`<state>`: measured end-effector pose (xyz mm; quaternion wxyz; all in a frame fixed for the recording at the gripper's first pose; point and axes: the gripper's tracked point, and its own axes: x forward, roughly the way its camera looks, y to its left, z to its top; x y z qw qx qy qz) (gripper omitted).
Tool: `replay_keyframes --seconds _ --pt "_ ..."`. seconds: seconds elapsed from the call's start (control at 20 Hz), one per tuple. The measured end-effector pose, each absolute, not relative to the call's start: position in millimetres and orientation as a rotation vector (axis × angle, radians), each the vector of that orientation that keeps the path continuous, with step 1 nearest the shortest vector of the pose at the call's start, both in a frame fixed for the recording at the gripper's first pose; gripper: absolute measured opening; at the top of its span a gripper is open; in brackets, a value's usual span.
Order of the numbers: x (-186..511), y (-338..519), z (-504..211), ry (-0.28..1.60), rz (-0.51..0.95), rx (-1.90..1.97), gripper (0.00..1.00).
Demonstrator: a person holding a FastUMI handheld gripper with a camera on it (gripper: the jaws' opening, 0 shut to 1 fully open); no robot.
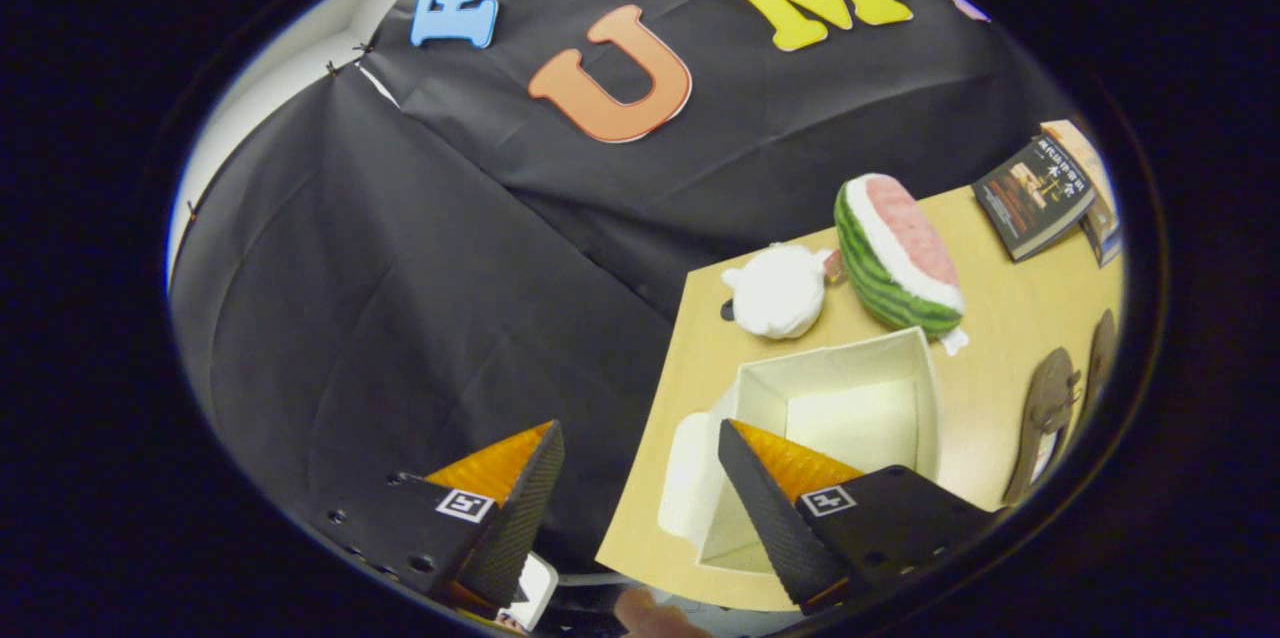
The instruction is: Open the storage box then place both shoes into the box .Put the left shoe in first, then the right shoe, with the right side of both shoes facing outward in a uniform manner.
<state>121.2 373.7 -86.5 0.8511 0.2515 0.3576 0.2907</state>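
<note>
We see the hand-held gripper (640,458) with fingers spread wide, nothing between them. Storage box (925,388) sits open on the bench (1010,318), near its left edge, lid (690,483) hanging off its side; the right finger overlaps the box. Two shoes (1050,418) lie just right of the box. Watermelon plush (895,253) and white plush (780,290) sit beyond the box, books (1035,193) at the far corner.

black cloth wall (420,298) (creased) behind light wood table (1010,318); white wall (290,58) beyond.
</note>
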Motion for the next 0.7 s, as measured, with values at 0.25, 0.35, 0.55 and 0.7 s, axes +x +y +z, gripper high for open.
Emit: replay_keyframes --seconds 0.25,0.35,0.55,0.7 --pt "142.8 284.0 -112.0 0.754 0.535 0.446 0.96" --pt "148.4 246.4 -133.7 0.775 0.509 0.388 0.96" --pt "163.6 165.3 -183.4 0.811 0.435 0.294 0.96" --pt "163.4 117.0 -223.3 0.874 0.374 0.262 0.96"
